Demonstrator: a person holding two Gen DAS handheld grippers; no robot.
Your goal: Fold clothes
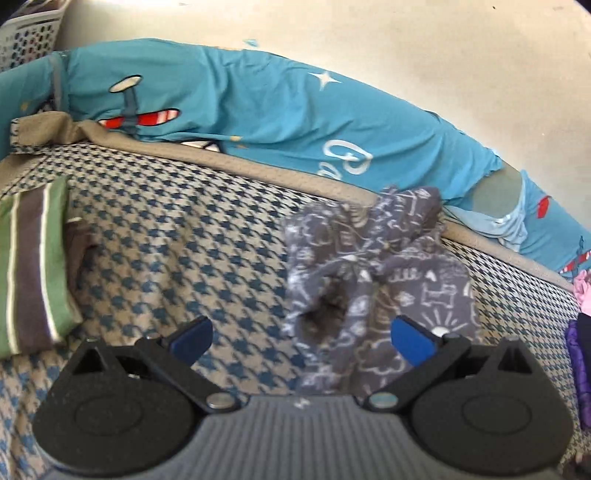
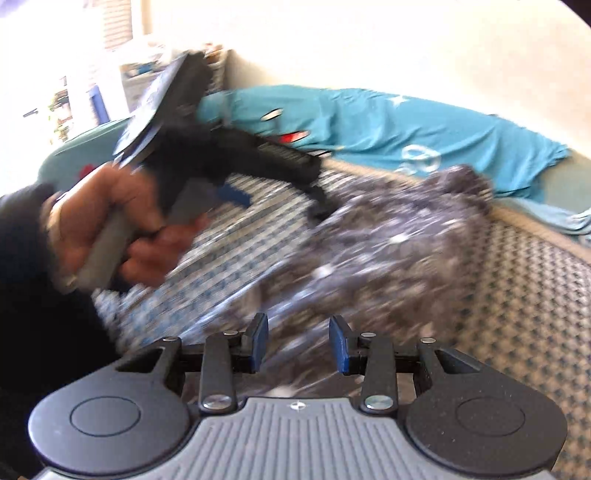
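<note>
A crumpled grey garment with white doodle print (image 1: 373, 280) lies on the houndstooth bed cover (image 1: 177, 236). My left gripper (image 1: 301, 338) is wide open just in front of it, its right blue pad (image 1: 412, 338) over the cloth, holding nothing. In the right wrist view the same garment (image 2: 376, 243) is blurred by motion. My right gripper (image 2: 298, 345) is open above its near edge. The left gripper (image 2: 236, 195), held in a hand (image 2: 110, 221), reaches toward the garment from the left.
A teal sheet with plane print (image 1: 280, 114) is bunched along the bed's far edge against the wall. A folded green and brown striped cloth (image 1: 29, 266) lies at left. A white basket (image 1: 29, 33) is at top left. Pink and purple clothes (image 1: 581, 332) sit at right.
</note>
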